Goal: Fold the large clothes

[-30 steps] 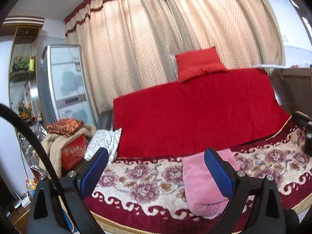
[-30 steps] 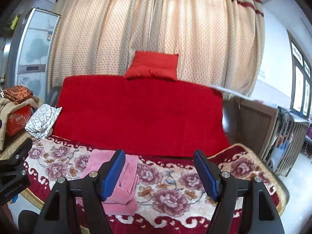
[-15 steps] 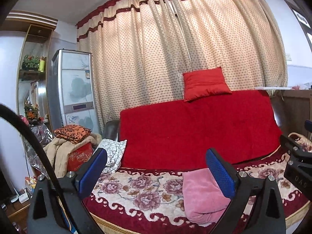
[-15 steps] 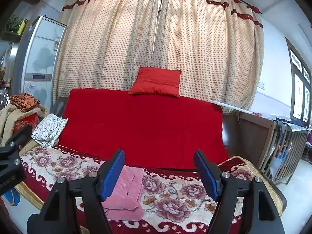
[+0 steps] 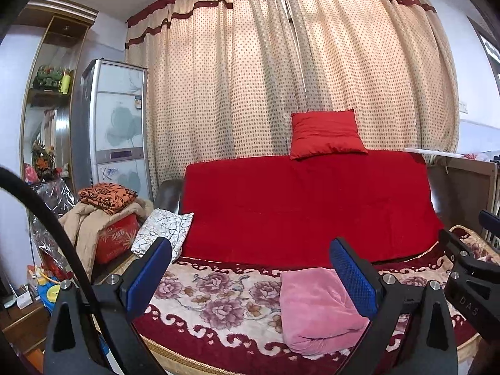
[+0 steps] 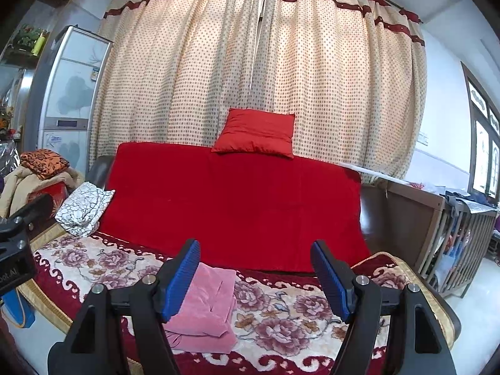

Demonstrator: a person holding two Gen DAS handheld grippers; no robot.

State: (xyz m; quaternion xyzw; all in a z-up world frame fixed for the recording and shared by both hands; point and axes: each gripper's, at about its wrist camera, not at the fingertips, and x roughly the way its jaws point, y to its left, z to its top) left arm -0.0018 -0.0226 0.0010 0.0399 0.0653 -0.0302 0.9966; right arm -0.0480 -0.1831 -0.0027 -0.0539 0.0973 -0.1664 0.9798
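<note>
A pink garment (image 5: 315, 309) lies folded into a thick bundle on the floral seat cover of the sofa (image 5: 212, 293). The right wrist view shows the same pink garment (image 6: 206, 309) near the seat's front edge. My left gripper (image 5: 250, 275) hangs open in front of the sofa, nothing between its blue pads; the bundle sits behind its right finger. My right gripper (image 6: 256, 275) is open and empty too, with the bundle behind its left finger. Each gripper shows at the edge of the other's view.
A red cover drapes the sofa back (image 5: 306, 206) with a red cushion (image 5: 325, 134) on top. A white patterned cloth (image 5: 162, 231) lies on the left armrest. A pile of clothes and a red box (image 5: 106, 218) stand left of the sofa. A wooden crib (image 6: 453, 237) stands at the right.
Both grippers have risen and pulled back from the sofa, so more curtain and wall show. The pink bundle lies lower in both views and has not been touched.
</note>
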